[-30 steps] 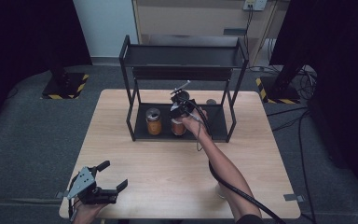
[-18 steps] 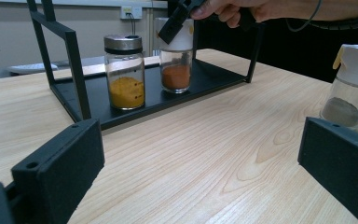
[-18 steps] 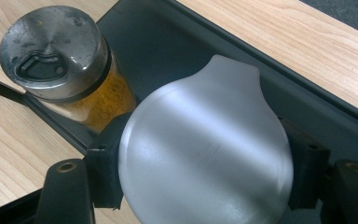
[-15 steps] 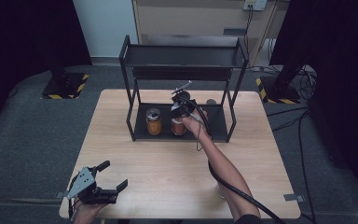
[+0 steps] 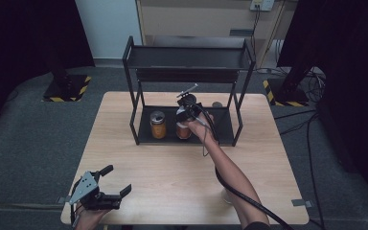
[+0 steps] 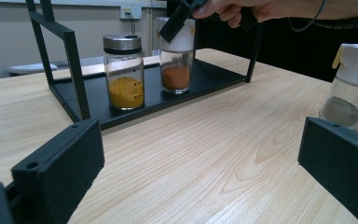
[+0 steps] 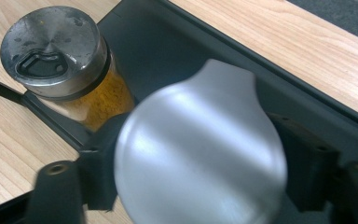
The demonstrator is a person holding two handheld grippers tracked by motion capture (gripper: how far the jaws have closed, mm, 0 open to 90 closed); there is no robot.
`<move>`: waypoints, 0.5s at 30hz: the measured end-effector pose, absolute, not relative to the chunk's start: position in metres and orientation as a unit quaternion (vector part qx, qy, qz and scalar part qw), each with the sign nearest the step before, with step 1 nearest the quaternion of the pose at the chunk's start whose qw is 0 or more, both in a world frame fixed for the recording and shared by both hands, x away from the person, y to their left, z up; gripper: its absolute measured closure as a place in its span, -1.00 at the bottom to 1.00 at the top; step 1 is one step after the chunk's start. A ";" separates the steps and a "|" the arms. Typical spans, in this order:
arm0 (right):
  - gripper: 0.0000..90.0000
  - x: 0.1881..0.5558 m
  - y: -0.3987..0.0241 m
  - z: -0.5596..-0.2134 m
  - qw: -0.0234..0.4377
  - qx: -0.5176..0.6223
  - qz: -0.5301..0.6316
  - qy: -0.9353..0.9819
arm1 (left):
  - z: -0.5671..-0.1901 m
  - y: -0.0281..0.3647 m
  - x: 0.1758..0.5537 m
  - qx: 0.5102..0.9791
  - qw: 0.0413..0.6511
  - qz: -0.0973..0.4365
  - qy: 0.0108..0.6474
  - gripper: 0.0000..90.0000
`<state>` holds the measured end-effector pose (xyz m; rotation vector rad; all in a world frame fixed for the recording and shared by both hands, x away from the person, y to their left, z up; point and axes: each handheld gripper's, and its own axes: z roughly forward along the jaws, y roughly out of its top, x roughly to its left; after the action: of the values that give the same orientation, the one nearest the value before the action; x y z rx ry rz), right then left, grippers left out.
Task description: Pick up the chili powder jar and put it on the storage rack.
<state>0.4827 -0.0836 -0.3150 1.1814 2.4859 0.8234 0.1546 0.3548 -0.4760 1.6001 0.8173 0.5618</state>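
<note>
Right forearm [image 5: 230,177] extended from the table's near edge diagonally toward the black two-tier rack [image 5: 188,72]; its hand holds the right gripper [image 5: 186,116] tilted downward over the rack's lower shelf. Between the jaws stands the white-lidded spice jar [image 6: 176,58] of reddish-orange powder, upright on the shelf. The jaws have just been opening: in the right gripper view they flank the jar's lid [image 7: 200,149] on both sides, though at this close, blurred range it is hard to tell whether the pads press it, and they appear slightly clear of it. Just beside this jar, also on the lower shelf, stands a metal-lidded jar of yellow powder [image 5: 157,124], apart from it.

Left hand [image 5: 90,218] resting at the near left corner of the wooden table [image 5: 124,158], well apart from the rack. The left gripper [image 5: 109,184] lies roughly level above the tabletop, jaws spread wide with nothing between them. In the left gripper view a third jar, white-capped with grey contents [image 6: 352,84], stands on the table near the right-hand jaw.
</note>
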 end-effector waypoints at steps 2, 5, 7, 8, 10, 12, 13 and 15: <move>-0.65 0.480 -0.085 -0.313 0.140 0.409 0.288 0.854 | -0.476 0.355 0.155 0.687 0.589 0.241 0.351 -1.00; -0.75 0.470 -0.088 -0.307 0.162 0.403 0.301 0.849 | -0.476 0.354 0.155 0.688 0.588 0.242 0.351 -1.00; -0.77 0.466 -0.089 -0.304 0.169 0.402 0.304 0.847 | -0.476 0.354 0.155 0.687 0.588 0.242 0.350 -1.00; -0.79 0.462 -0.094 -0.298 0.169 0.400 0.316 0.844 | -0.476 0.354 0.155 0.688 0.588 0.242 0.350 -1.00; -0.79 0.457 -0.096 -0.292 0.174 0.390 0.320 0.846 | -0.476 0.354 0.155 0.688 0.588 0.242 0.350 -1.00; -0.79 0.451 -0.099 -0.286 0.176 0.381 0.324 0.848 | -0.476 0.354 0.155 0.689 0.587 0.242 0.349 -1.00; -0.79 0.447 -0.100 -0.283 0.178 0.378 0.325 0.849 | -0.476 0.354 0.155 0.690 0.587 0.242 0.349 -1.00; -0.79 0.441 -0.105 -0.276 0.180 0.366 0.329 0.851 | -0.475 0.354 0.155 0.690 0.586 0.243 0.348 -1.00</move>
<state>0.4406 -0.1048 -0.2758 1.0353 2.4052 0.9296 0.1548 0.3543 -0.4754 1.6092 0.8119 0.5657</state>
